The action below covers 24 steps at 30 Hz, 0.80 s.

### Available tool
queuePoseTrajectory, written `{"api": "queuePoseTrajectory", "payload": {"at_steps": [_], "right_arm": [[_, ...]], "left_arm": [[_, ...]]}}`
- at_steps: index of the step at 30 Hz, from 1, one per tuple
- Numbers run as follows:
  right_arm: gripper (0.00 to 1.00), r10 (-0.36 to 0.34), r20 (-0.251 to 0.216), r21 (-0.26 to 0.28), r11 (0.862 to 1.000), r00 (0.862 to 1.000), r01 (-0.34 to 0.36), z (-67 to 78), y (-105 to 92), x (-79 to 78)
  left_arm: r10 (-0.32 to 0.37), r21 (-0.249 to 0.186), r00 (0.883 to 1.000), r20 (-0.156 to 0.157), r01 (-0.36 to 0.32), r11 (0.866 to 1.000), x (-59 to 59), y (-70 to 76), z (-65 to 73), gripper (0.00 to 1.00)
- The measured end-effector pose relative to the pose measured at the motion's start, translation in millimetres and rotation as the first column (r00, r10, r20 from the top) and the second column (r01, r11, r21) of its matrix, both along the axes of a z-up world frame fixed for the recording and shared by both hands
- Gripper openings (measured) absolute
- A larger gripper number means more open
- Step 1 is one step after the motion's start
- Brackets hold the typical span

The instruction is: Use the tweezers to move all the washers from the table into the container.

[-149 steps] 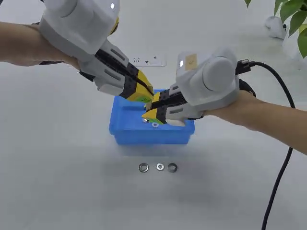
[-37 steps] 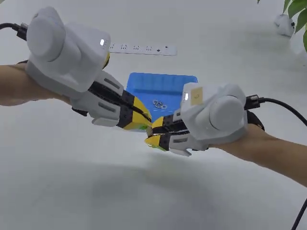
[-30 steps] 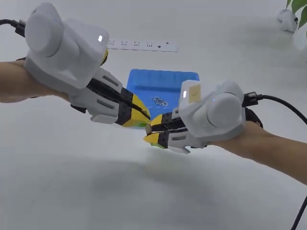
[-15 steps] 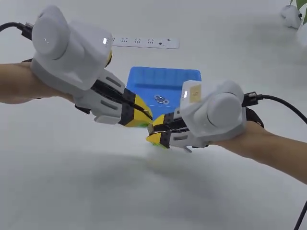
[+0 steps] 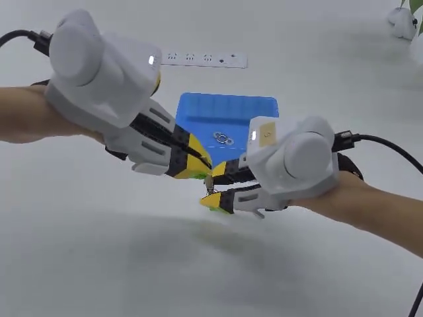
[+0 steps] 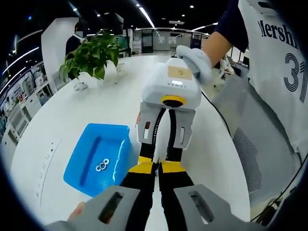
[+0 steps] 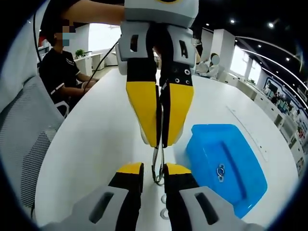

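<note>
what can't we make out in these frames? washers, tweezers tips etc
Head view: washers on the table are hidden under the left gripper and right gripper.
Right gripper view: those washers are cut off by its own jaws; count unclear.
Right gripper view: tweezers tips too small, crowded by the jaws; washer held or not, cannot tell.
Head view: washers in the container overlap, too small to count.

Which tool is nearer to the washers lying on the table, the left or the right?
Right. The right tool is close by the washers, which show between its jaws. The left tool sits farther off, facing it, gripping the tweezers that reach down toward them.
</note>
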State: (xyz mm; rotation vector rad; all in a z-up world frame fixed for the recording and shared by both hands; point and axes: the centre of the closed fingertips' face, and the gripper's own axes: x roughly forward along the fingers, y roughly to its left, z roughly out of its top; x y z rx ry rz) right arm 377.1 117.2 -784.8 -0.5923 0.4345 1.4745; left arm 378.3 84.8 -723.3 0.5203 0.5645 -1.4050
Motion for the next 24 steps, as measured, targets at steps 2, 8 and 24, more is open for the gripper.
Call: {"api": "queuePoseTrajectory", "payload": {"at_steps": [2, 8, 24], "right_arm": [[0.18, -0.003, -0.006, 0.007, 1.0, 1.0, 0.003, 1.4, 0.0, 0.0], [0.14, -0.013, 0.003, 0.009, 1.0, 1.0, 0.013, 2.6, -1.7, 2.9], [0.1, -0.014, -0.012, -0.002, 1.0, 1.0, 0.014, 5.1, -1.4, -0.9]], "left_arm": [[0.002, 0.002, 1.0, -0.005, -0.002, 1.0, 0.7, -0.5, 0.0, 0.06], [0.007, 0.013, 1.0, -0.012, -0.007, 1.0, 3.2, -1.8, -0.4, 0.06], [0.002, 0.009, 0.999, -0.034, -0.002, 1.0, -3.0, -1.7, 2.7, 0.06]]}}
